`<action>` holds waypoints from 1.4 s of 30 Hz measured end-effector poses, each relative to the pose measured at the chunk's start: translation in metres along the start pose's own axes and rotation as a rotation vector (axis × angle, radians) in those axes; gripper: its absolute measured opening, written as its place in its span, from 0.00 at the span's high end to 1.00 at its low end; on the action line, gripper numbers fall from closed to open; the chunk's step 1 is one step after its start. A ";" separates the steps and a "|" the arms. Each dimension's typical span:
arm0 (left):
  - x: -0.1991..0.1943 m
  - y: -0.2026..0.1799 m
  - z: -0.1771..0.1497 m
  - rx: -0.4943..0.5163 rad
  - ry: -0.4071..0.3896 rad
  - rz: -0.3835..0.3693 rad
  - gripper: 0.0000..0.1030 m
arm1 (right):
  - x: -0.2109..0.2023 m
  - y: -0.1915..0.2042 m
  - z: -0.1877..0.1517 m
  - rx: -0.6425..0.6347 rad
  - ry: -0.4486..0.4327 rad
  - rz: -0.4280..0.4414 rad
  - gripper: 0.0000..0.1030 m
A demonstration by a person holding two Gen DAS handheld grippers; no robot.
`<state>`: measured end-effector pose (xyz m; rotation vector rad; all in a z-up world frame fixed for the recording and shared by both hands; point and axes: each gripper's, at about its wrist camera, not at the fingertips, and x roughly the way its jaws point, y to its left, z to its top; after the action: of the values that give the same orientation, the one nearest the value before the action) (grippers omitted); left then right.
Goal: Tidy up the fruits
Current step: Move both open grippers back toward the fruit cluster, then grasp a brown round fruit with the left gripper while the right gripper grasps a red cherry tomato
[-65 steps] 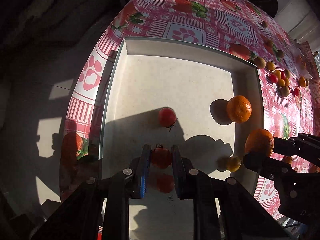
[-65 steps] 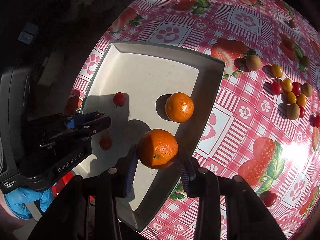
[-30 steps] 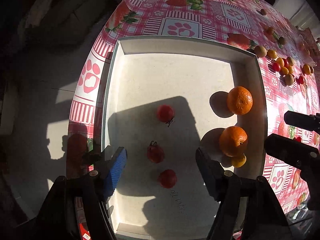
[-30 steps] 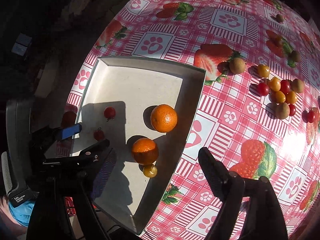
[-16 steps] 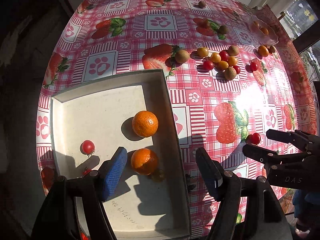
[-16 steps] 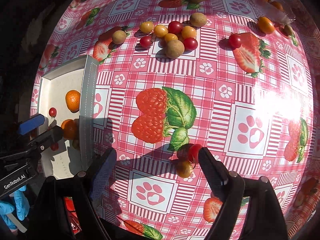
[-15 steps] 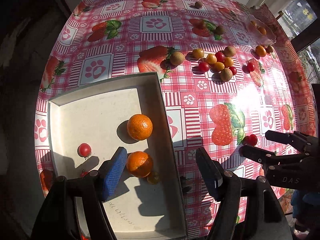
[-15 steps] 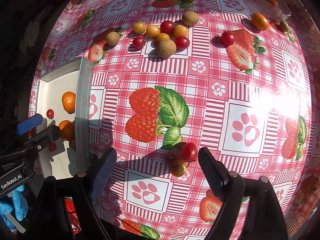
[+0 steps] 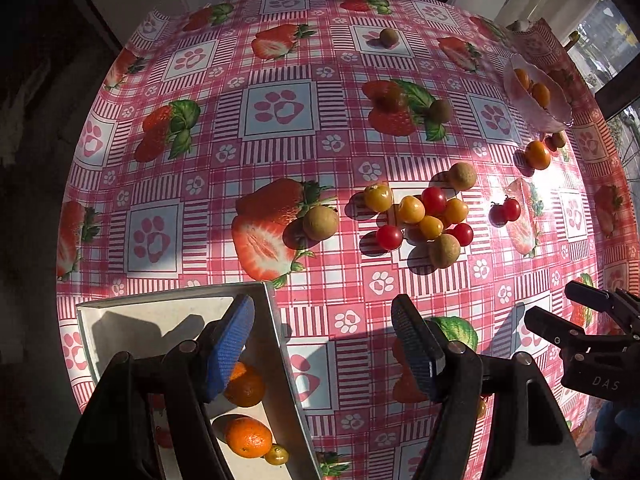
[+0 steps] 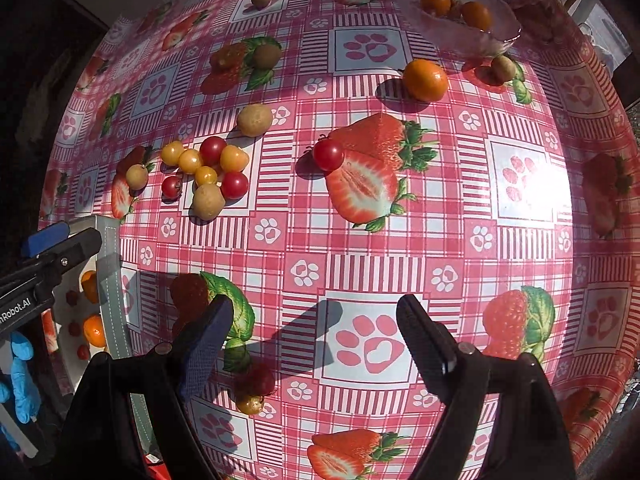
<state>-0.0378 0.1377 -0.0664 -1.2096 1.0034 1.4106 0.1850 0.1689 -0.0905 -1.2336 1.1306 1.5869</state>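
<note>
holding both tools wide apart, empty. my right tool (image 10: 316, 336) hovering over table; red cherry tomato (image 10: 328, 154) lying straight ahead, well apart. my left tool (image 9: 324, 344) hanging beside tray (image 9: 280, 344).

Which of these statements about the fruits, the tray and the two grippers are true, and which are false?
1. Both grippers hold nothing. True: left gripper and right gripper are open.
2. The white tray holds two oranges. True.
3. The glass bowl is empty. False: orange fruits lie in it.
4. The lone orange sits in the tray. False: it lies on the tablecloth, near the bowl.
</note>
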 end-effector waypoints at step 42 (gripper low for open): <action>0.062 -0.030 0.048 0.009 0.026 -0.030 0.72 | 0.034 0.015 0.064 -0.070 -0.050 0.011 0.78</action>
<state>-0.0177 0.1997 -0.1197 -1.2347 1.0046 1.3695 0.1487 0.2286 -0.1132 -1.2275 1.0596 1.6691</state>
